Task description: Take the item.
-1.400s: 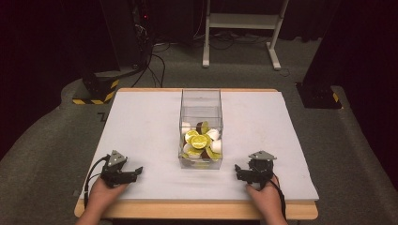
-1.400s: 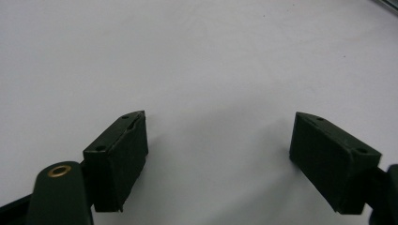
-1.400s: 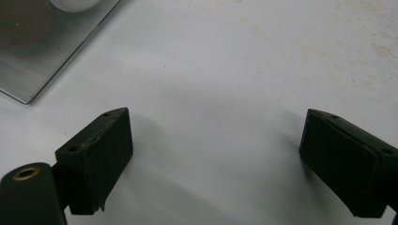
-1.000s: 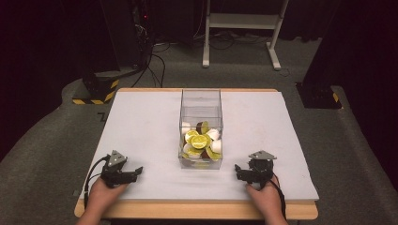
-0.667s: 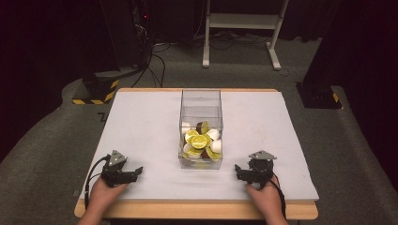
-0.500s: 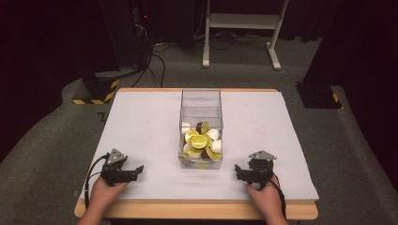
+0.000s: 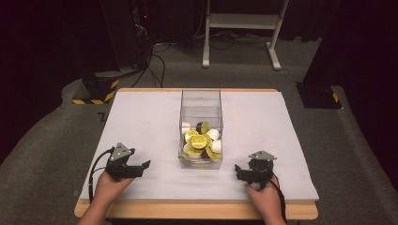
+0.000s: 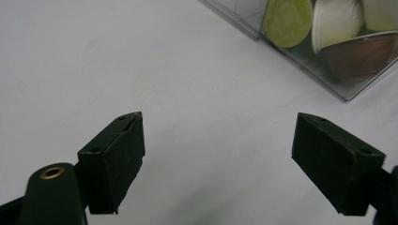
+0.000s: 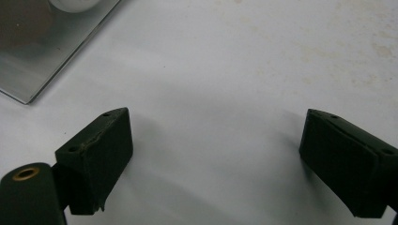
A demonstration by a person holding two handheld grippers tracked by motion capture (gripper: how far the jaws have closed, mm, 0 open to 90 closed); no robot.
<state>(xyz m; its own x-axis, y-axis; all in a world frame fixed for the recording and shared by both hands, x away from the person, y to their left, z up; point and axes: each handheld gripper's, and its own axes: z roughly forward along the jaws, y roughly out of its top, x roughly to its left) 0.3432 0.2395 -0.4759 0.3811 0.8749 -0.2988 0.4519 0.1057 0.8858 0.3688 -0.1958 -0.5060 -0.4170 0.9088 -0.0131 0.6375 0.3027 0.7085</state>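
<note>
Counter, white-topped with a wooden near edge, carries all items. Clear plastic bin, rectangular and tall, stands at the centre; its near half holds a heap of coffee capsules in yellow-green, white and brown, seen through the wall in the left gripper view. Left gripper, hand-held at the near left, points toward the bin and stands well apart from it; jaws wide, having just finished opening, nothing between them. Right gripper, hand-held at the near right, near the bin's corner; jaws wide over bare counter, nothing between them.
</note>
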